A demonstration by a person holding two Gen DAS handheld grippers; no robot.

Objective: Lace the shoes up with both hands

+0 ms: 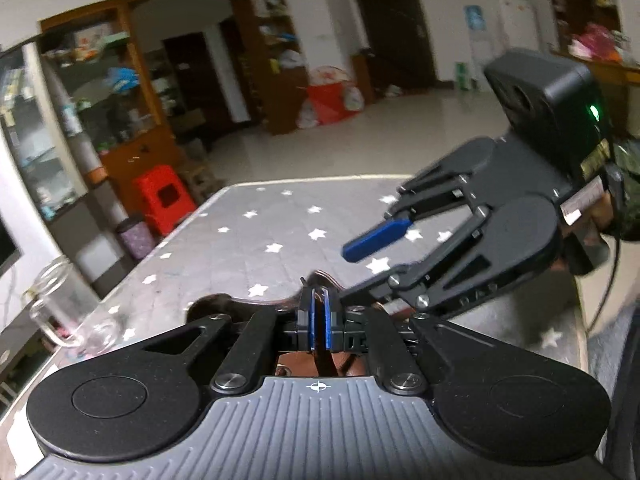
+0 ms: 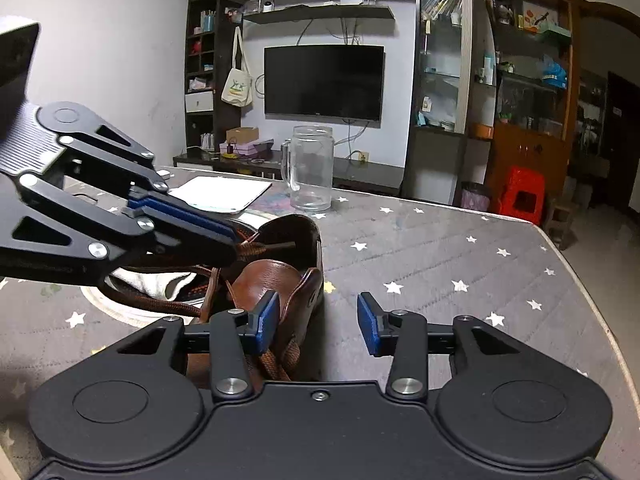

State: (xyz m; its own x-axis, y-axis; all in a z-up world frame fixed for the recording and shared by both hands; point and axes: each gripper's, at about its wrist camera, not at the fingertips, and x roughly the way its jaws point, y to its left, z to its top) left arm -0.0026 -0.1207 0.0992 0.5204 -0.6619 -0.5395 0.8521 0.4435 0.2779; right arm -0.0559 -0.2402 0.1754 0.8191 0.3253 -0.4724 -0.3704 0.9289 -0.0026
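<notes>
A brown leather shoe (image 2: 276, 280) lies on a table (image 2: 440, 264) covered with a grey cloth printed with white stars, with its opening turned up and its tongue standing between the two sides. In the right wrist view the left gripper (image 2: 232, 246) reaches in from nine o'clock, its blue pads clamped together on a brown lace (image 2: 256, 249) just above the shoe's opening; the dark lace tip pokes out past the pads toward three o'clock. More of the lace trails loosely down the shoe's side toward six o'clock. The right gripper (image 2: 318, 320) sits at six o'clock of the shoe with its jaws apart and nothing between them; its left pad is close against the shoe's side, though whether it touches cannot be told. In the left wrist view the right gripper (image 1: 372, 256) hangs at two o'clock, one blue pad plainly visible. A clear glass mug (image 2: 310, 168) stands at twelve o'clock beyond the shoe, with a white sheet of paper (image 2: 222, 194) just beside it toward nine o'clock.
</notes>
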